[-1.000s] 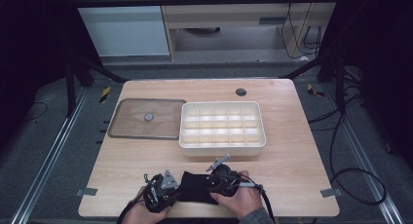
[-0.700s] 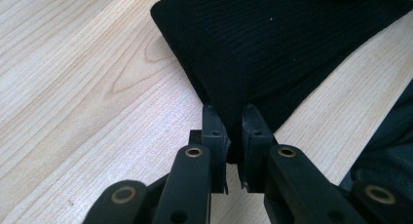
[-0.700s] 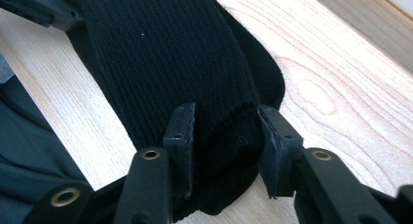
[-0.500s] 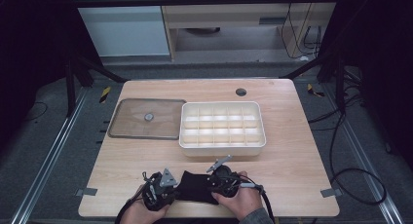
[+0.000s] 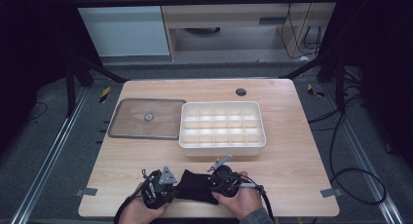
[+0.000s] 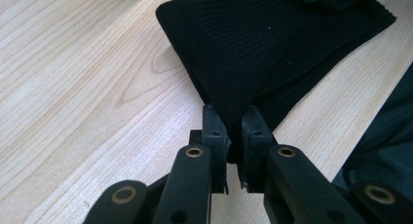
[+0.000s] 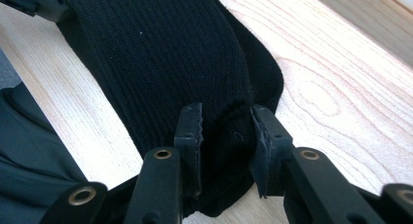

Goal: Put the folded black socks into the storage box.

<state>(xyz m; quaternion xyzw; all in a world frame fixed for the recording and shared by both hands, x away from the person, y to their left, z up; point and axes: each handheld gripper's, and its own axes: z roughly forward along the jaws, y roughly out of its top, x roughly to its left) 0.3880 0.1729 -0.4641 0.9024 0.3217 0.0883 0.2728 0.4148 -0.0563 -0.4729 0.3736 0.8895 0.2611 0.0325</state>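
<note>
While the wooden table (image 5: 302, 151) leaves its near edge free for the work, the divided white tray (image 5: 222, 125) and its clear lid (image 5: 146, 118) sit farther back, well apart from the black knit sock (image 5: 197, 186). That sock lies flat near the front edge, stretched between both grippers: the left gripper (image 6: 230, 131) has its jaws pinched tight on one end, the right gripper (image 7: 225, 131) has been closing and now presses a thicker fold at the other, probably to spread or fold it. No writing is legible.

We see a matt black ribbed knit sock (image 6: 272, 48) on a smooth pale wood table (image 6: 87, 87), plus a glossy cream plastic tray (image 5: 223, 126).
</note>
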